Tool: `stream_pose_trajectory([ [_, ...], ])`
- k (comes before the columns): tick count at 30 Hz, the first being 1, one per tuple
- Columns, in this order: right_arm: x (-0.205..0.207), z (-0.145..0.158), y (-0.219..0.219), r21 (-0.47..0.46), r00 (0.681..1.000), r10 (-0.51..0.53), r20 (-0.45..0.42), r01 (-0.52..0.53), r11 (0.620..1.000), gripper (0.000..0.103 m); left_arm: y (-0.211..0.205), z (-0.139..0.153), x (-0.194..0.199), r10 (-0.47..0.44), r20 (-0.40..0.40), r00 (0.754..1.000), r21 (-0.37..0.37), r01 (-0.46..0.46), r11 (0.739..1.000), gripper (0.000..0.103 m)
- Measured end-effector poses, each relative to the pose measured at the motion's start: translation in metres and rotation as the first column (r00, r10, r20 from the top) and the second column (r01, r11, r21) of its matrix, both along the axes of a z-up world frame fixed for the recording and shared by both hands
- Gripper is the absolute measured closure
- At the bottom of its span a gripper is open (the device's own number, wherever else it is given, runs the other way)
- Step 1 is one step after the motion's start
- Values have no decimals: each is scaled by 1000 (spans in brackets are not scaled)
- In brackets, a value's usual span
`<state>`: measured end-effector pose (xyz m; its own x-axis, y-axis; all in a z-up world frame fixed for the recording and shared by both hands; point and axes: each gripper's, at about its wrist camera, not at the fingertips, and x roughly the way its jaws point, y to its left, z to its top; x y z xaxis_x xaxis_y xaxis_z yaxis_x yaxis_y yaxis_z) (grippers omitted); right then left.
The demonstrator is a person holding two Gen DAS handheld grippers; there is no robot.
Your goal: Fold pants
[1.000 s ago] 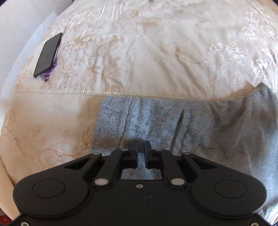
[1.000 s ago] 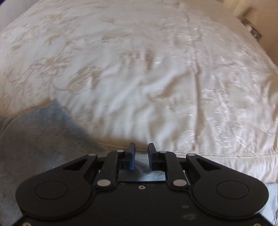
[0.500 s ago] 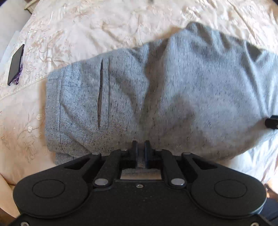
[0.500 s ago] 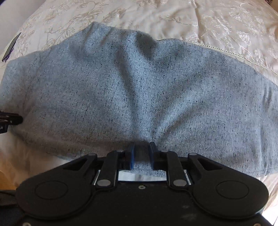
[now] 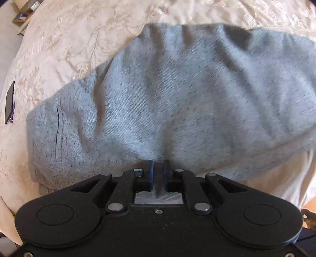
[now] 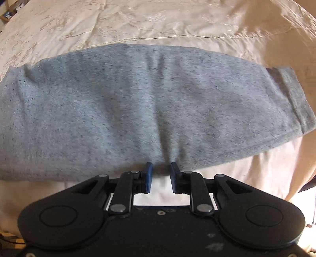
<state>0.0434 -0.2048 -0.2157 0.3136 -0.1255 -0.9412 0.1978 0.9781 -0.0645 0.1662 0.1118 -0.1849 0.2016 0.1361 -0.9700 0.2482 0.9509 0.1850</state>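
Note:
Grey speckled pants (image 5: 177, 94) lie across a cream embroidered bedspread (image 5: 69, 39), with a pocket slit (image 5: 57, 128) at their left end. My left gripper (image 5: 158, 168) is shut on the near edge of the cloth; a pinched fold runs down between its pads. In the right wrist view the pants (image 6: 138, 102) stretch from side to side, with a hemmed cuff (image 6: 292, 94) at the right end. My right gripper (image 6: 161, 170) has the near edge bunched between its fingertips. Creases fan out from there, and its jaws are opening slightly.
A dark phone (image 5: 9, 104) lies on the bedspread at the far left. Small items on a low surface (image 5: 21, 15) show past the bed's top-left corner. The bedspread (image 6: 158, 19) stretches beyond the pants, and the bed's near edge drops away at the lower right.
Both grippers have swept across the bed with the cloth's edge in them. The pants, at first only low in each view, now lie spread out ahead of both grippers.

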Motion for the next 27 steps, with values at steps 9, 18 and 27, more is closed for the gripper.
stream_pose_trajectory([
  [9,-23,47,-183,30,911,-299,286,303,953,75,-121,26,21,-40,150,988,-121,58,991,80],
  [18,36,28,-274,52,980,-115,163,108,993,72,-158,-37,97,84,48,995,-35,-82,996,78],
  [27,57,-7,-290,176,993,56,102,-74,982,62,-149,3,77,165,51,985,-96,-160,982,79],
])
